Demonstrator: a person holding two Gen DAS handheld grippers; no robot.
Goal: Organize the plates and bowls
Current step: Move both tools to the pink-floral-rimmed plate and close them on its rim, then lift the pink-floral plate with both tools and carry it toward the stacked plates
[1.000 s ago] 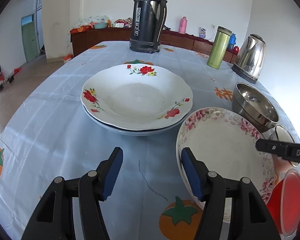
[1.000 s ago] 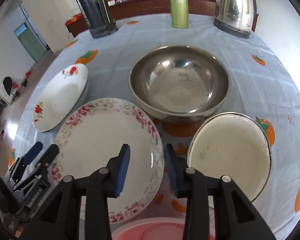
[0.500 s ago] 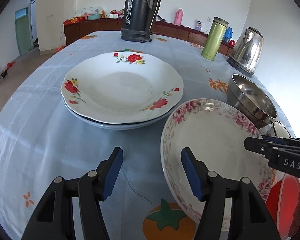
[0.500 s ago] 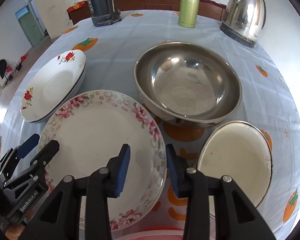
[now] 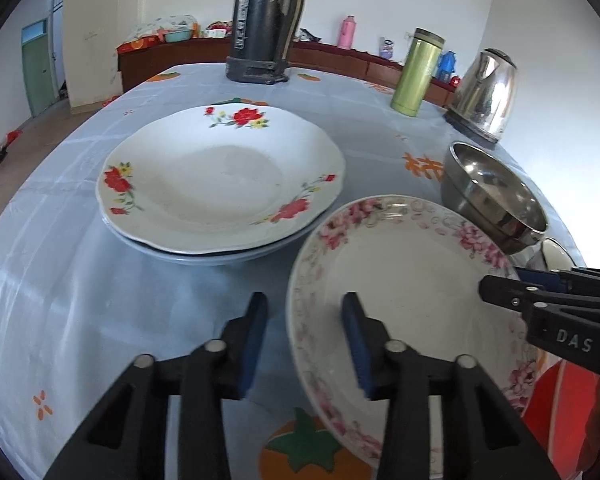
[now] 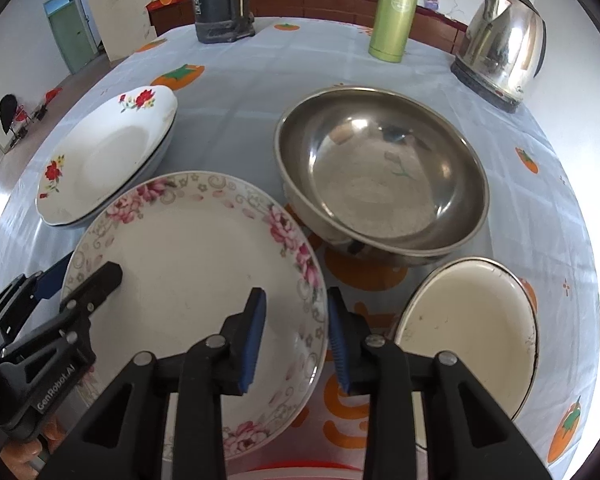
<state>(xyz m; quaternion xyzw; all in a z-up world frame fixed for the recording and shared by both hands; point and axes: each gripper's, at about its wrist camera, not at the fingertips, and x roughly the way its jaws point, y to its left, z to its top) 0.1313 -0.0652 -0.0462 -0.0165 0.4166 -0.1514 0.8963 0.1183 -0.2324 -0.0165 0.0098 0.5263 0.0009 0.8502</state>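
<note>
I am closing both tools over the pink plate (image 6: pixel 188 264): left tool (image 5: pixel 305 340) and right tool (image 6: pixel 296 340) each straddling opposite rims, pads not yet pressing.

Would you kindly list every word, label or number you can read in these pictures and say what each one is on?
"DAS": white letters on the right gripper, the rest cut off by the frame edge.
"GenRobot.AI": on the left gripper.
White lettering down the black thermos: too blurred to read.
Emblem on the green flask: too small to read.
</note>
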